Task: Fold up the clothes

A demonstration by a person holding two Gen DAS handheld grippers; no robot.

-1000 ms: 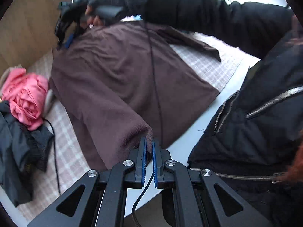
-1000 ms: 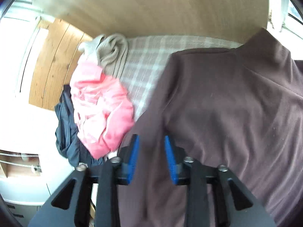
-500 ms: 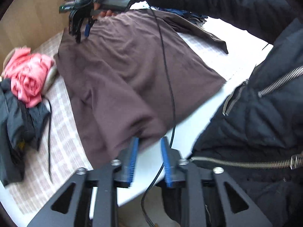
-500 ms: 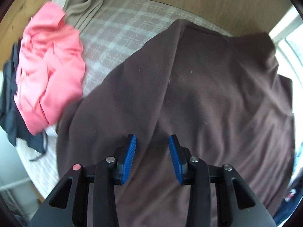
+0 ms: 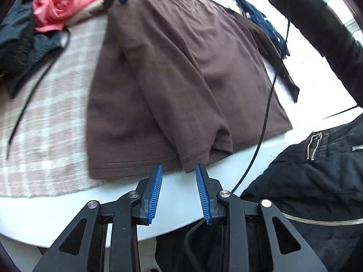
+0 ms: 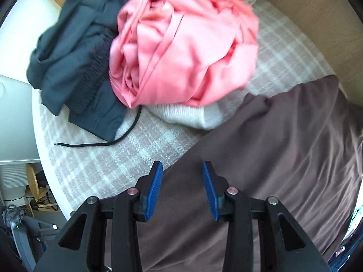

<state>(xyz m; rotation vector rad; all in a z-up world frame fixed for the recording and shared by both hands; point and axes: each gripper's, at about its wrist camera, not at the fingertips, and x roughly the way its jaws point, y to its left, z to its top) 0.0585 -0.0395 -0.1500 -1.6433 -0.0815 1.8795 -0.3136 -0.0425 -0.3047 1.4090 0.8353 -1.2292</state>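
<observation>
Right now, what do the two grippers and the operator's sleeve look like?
Both the left gripper and the right gripper are matte black linkage frames with silver pivot screws and ribbed blue pads. A thin black cable runs across the left view. The sleeve is black, above a black jacket with silver zips.

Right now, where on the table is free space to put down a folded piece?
Free: the checked cloth between the brown garment and the black cord, and the bare white table edge in front of it. Crowded: the far corner with the pink garment, dark clothes and beige knit.
</observation>
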